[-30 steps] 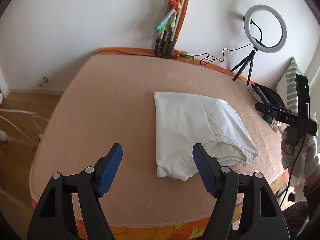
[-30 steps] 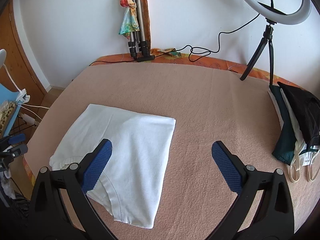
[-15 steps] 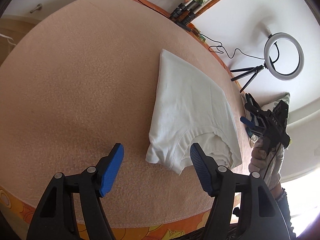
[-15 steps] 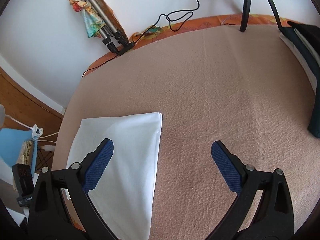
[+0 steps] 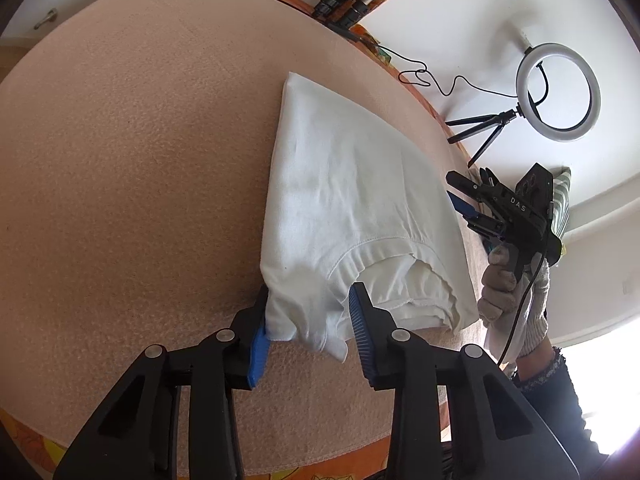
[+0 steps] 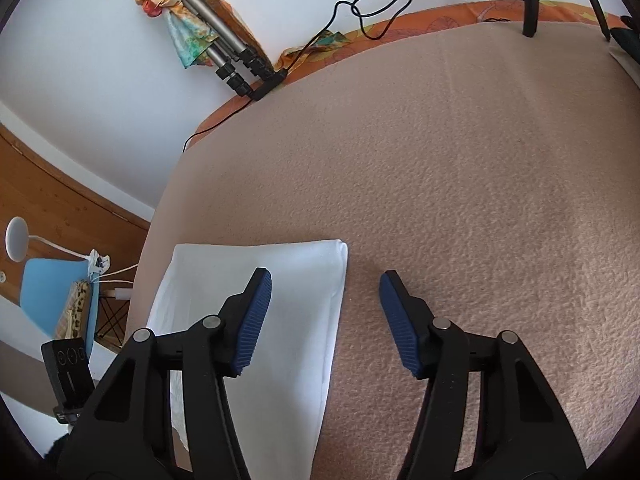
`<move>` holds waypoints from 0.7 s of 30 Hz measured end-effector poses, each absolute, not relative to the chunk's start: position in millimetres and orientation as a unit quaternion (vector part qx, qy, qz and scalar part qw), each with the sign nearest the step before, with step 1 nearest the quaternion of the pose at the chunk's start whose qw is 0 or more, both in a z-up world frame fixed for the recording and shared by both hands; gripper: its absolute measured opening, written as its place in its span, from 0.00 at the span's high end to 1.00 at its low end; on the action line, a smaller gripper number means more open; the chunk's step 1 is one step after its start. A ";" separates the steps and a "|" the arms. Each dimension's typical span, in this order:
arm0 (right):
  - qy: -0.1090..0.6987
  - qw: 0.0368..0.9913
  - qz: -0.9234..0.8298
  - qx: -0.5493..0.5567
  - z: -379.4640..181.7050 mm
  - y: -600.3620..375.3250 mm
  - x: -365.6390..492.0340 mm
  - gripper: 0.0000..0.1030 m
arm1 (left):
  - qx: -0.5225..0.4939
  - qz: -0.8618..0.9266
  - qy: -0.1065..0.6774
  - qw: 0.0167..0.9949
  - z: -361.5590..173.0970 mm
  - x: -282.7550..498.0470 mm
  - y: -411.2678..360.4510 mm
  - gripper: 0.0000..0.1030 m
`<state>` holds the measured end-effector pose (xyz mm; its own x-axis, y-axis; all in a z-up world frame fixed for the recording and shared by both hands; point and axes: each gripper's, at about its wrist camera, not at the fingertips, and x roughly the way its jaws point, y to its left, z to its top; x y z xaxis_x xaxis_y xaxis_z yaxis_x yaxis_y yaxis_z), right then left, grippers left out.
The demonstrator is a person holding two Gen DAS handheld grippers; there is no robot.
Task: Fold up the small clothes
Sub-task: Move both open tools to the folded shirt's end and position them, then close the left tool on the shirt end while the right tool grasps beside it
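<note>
While the white folded garment [image 5: 352,204] lies flat on the peach blanket [image 5: 132,168] that covers the table, its near left corner sits bunched between the blue pads [image 5: 362,330] of the left gripper [image 5: 308,332]. Those jaws have just been closing, and the cloth now fills the gap between them, both pads pressing on the corner by the ribbed neckline (the collar opening faces the near edge of the table). The garment's long axis runs from that near edge away toward the far side, with the folded edge at the far end and the layered hems stacked at the near right.

Seen from the right wrist, the right gripper [image 6: 324,308] hovers over the garment's other side [image 6: 280,300]. Its jaws have also just been closing, yet they stand apart: one pad [image 6: 254,316] is above the white cloth, the other over bare blanket, with the garment's straight edge running between them; neither pad visibly presses on the fabric. In the left wrist view a gloved hand [image 5: 512,292] holds that gripper beside the garment's right edge.

No bin, basket or other container shows. A ring light [image 5: 558,92] on a small tripod stands at the far right, and folded tripod legs [image 6: 224,48] lean against the wall.
</note>
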<state>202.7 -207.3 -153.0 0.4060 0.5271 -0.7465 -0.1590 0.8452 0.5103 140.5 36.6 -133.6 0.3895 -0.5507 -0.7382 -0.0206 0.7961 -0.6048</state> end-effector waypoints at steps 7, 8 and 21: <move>0.491 0.829 0.222 0.153 -156.5 -183.4 199.5 0.44 | -0.253 -0.170 0.528 0.792 -134.2 143.5 29.3 0.81; 0.489 0.831 0.222 0.144 -156.1 -179.8 199.3 0.44 | -0.249 -0.169 0.528 0.794 -133.8 143.6 27.1 0.81; 0.502 0.834 0.201 0.107 -153.6 -165.7 198.4 0.89 | -0.128 -0.164 0.491 0.846 -114.7 132.5 -5.4 0.87</move>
